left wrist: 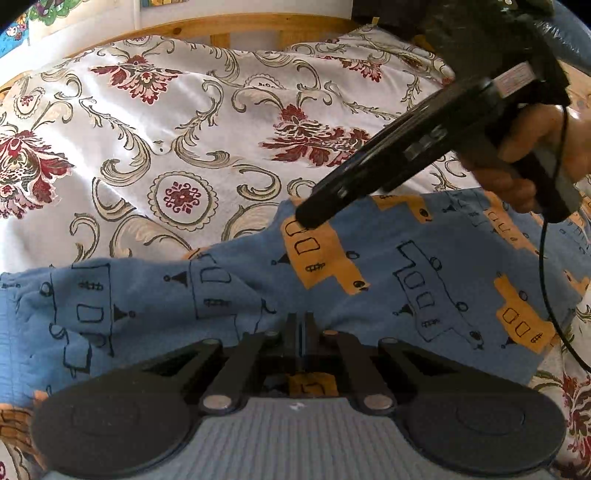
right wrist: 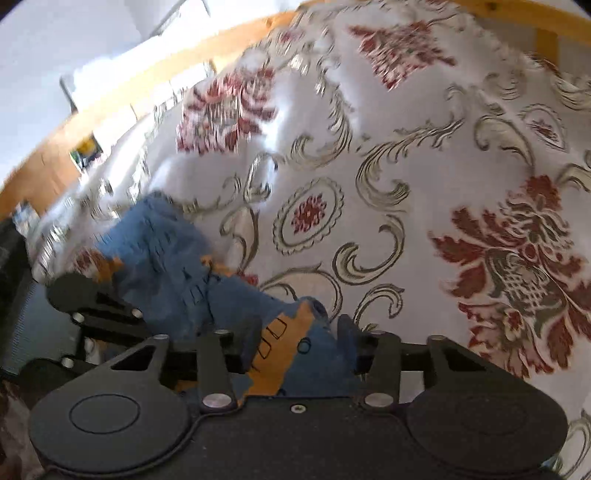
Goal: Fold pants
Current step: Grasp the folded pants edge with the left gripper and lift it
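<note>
Blue pants (left wrist: pixel 369 266) printed with black and orange houses lie across a bed, in a band along the near side. My left gripper (left wrist: pixel 301 326) is shut on a fold of the pants at their near edge, with blue cloth pinched between its fingers. My right gripper (left wrist: pixel 309 218), held by a hand (left wrist: pixel 517 155), points down at the far edge of the pants. In the right wrist view my right gripper (right wrist: pixel 301 345) is open, with the crumpled edge of the pants (right wrist: pixel 166 251) lying between its fingers. The left gripper's black body (right wrist: pixel 96 304) shows at the left.
A white bedspread (left wrist: pixel 177 122) with red flowers and grey scrolls covers the bed beyond the pants. A wooden bed frame (left wrist: pixel 236 27) runs along the far side. A black cable (left wrist: pixel 546 280) hangs from the right gripper over the right end of the pants.
</note>
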A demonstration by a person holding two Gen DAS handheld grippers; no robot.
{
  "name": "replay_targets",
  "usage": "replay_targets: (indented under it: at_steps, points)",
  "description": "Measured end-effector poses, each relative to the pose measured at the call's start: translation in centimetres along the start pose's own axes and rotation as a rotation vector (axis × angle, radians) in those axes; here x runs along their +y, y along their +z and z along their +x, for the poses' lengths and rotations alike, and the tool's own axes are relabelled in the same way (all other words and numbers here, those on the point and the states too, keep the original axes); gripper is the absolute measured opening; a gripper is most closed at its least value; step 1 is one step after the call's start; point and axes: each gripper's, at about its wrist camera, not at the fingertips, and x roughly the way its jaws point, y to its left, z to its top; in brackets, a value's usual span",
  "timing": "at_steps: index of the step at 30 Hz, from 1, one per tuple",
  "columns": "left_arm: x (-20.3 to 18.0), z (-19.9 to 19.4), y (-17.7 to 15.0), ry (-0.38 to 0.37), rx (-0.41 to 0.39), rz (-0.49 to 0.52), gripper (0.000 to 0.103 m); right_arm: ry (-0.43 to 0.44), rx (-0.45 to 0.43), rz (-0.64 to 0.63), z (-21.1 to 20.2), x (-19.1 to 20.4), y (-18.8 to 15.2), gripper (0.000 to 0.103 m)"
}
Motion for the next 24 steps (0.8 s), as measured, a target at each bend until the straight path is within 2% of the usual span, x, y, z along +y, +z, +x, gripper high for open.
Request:
replay_targets:
  at_steps: [2,5,10,13,14,16,19,22,23,24]
  points:
    - [0.0,0.0,-0.1,0.0,-0.004,-0.001,0.002,-0.004,0.013,0.001,0.7,0.1,0.1,0.032]
    - [0.1,-0.1,-0.2,-0.006,-0.008,-0.007,0.002,-0.014,-0.004,0.012,0.9,0.4,0.0,0.004]
    - [1.0,-1.1,-0.8,0.006,-0.005,-0.032,0.003,-0.108,-0.151,0.005,-1.6,1.3,0.7,0.003]
    - [2.3,-2.5,-1.3,0.023,-0.01,-0.062,0.004,-0.143,-0.118,0.011,-0.6,0.3,0.8,0.003]
    - [2.9,-3.0,-1.4,0.043,-0.006,-0.078,0.004,-0.157,-0.109,0.016,-0.1,0.0,0.6,0.003]
    - [4.2,-4.1,-2.1,0.14,0.004,-0.093,0.004,-0.198,-0.115,0.02,0.6,-0.4,0.2,0.003]
    - [7.3,-6.0,-3.7,0.296,0.018,-0.149,0.003,-0.214,-0.138,0.067,0.6,-1.0,0.1,0.003]
    - [9.7,-8.3,-4.2,0.275,0.002,-0.277,0.003,-0.231,-0.142,0.069,0.7,-1.2,-0.1,0.004]
    - [9.6,-8.9,-4.2,0.283,-0.013,-0.281,0.003,-0.257,-0.141,0.069,0.8,-1.2,-0.1,0.005]
    - [8.9,-9.5,-4.0,0.305,-0.038,-0.252,0.003,-0.271,-0.136,0.069,0.7,-1.4,-0.2,0.013]
